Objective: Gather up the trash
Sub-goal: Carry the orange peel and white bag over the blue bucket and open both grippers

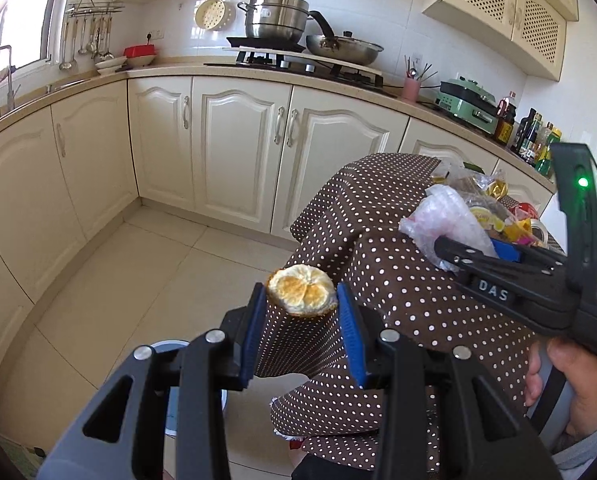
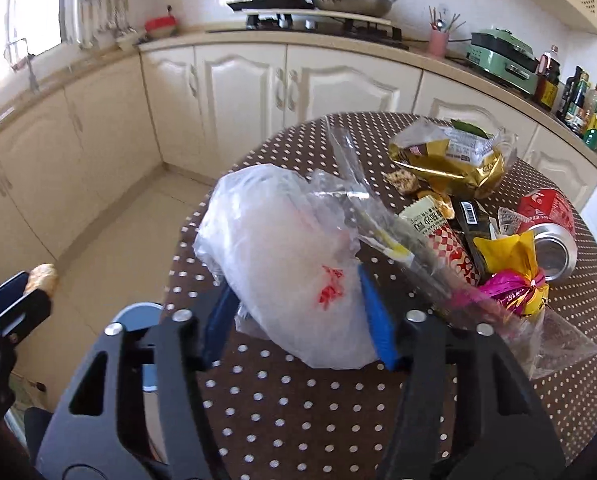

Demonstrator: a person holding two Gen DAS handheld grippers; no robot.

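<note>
Two sets of tongs work a round bench under brown polka-dot cloth (image 2: 298,400): right tongs (image 2: 298,320) clamp a crumpled clear plastic bag (image 2: 282,264) on it, left tongs (image 1: 302,320) grip a dried orange peel (image 1: 301,295) past the edge. Both should hold firm until over the bin, which is barely visible below.
</note>
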